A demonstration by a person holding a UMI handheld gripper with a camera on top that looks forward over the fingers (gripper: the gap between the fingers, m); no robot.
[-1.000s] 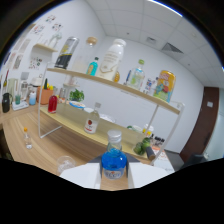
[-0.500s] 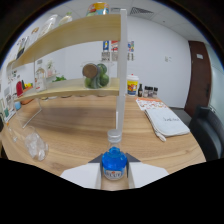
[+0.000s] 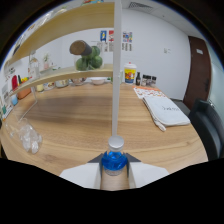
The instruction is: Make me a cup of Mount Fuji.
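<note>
The gripper (image 3: pixel 114 172) has its two pale fingers (image 3: pixel 80 175) closed in on a small bottle of blue liquid (image 3: pixel 113 161), one finger pressing each side, so the bottle is carried upright between them with its white cap (image 3: pixel 115 143) standing just above the fingertips. By the look of it, this is the carrying step: the blue ingredient for the Mount Fuji drink is in hand and being brought over the wooden table (image 3: pixel 90 120) toward wherever the cup is to be filled. The next move probably calls for finding a vessel, lining the bottle's mouth over it and tipping with care, though the cap seems to be on, so it may need opening first. Near and to the left of the fingers sits a clear glass cup (image 3: pixel 27 137) holding what may be ice, a likely target. Straight ahead rises a slim white post (image 3: pixel 116 75) of a wooden shelf unit (image 3: pixel 60 75), which carries a green plant-like object (image 3: pixel 89 57) and small jars. To the far right lie a folded grey cloth (image 3: pixel 165 111), a printed sheet and a yellow-lidded container (image 3: pixel 130 73), with a dark door (image 3: pixel 198 70) beyond.
</note>
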